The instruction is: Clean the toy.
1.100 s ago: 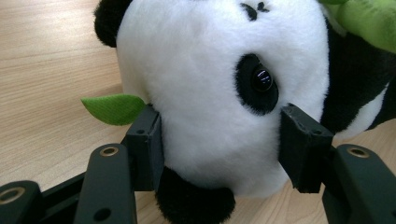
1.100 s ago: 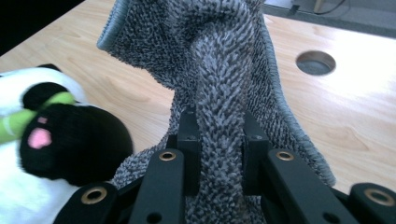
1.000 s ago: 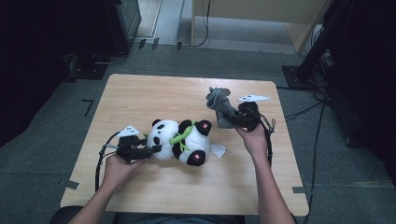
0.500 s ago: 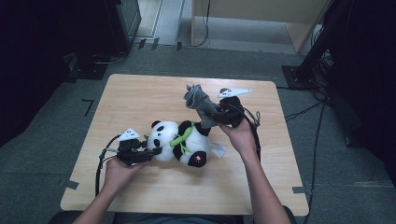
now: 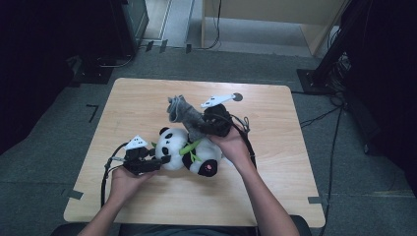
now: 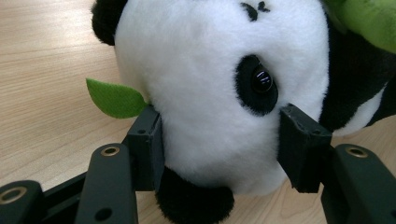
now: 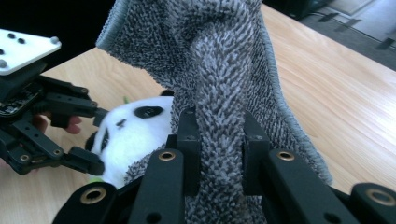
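A black-and-white plush panda [image 5: 187,150] with green leaves lies on its side in the middle of the wooden table [image 5: 147,98]. My left gripper [image 5: 160,161] is shut on the panda's head [image 6: 210,93], with a pad pressed into the white fur on each side. A grey terry cloth [image 5: 181,110] is bunched up and lifted above the panda. My right gripper [image 5: 196,129] is shut on the cloth [image 7: 219,93], which stands up between the jaws. The right gripper view has the panda [image 7: 130,126] and the left gripper [image 7: 95,140] beyond the cloth.
A small dark round mark [image 5: 237,97] sits near the table's far edge. Black cables [image 5: 105,172] trail from both grippers. Dark cabinets and stands surround the table on a grey carpet floor [image 5: 49,147].
My right gripper has carried the grey cloth leftward and slightly up, from right of the panda to above it. The left gripper and the panda have stayed put.
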`<state>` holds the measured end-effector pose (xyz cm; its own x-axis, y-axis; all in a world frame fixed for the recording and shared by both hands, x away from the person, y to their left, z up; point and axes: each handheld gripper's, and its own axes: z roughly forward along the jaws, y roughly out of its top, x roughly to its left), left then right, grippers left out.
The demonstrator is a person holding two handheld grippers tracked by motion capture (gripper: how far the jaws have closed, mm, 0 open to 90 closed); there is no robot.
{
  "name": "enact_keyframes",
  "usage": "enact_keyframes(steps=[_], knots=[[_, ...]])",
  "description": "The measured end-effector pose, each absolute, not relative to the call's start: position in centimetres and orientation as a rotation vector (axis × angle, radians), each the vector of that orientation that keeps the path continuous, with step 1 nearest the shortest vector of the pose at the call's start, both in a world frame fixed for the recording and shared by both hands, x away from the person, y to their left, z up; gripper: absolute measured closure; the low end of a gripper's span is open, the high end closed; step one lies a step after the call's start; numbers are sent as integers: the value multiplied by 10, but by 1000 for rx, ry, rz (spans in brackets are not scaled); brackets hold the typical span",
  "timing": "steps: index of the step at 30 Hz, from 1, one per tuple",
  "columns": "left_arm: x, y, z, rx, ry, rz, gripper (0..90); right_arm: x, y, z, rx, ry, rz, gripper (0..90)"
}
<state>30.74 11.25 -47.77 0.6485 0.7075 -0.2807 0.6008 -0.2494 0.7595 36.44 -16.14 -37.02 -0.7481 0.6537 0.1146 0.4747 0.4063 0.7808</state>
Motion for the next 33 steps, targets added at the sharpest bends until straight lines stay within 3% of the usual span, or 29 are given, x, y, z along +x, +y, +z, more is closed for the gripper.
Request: enact_keyframes(steps=[15,33], knots=[[306,112,-478,1967,1025,155,432,365,-106,-394,912,2617,1222,760],[310,111,-478,1957,1037,133,454,385,-127,-412,1026,2568,1066,777]])
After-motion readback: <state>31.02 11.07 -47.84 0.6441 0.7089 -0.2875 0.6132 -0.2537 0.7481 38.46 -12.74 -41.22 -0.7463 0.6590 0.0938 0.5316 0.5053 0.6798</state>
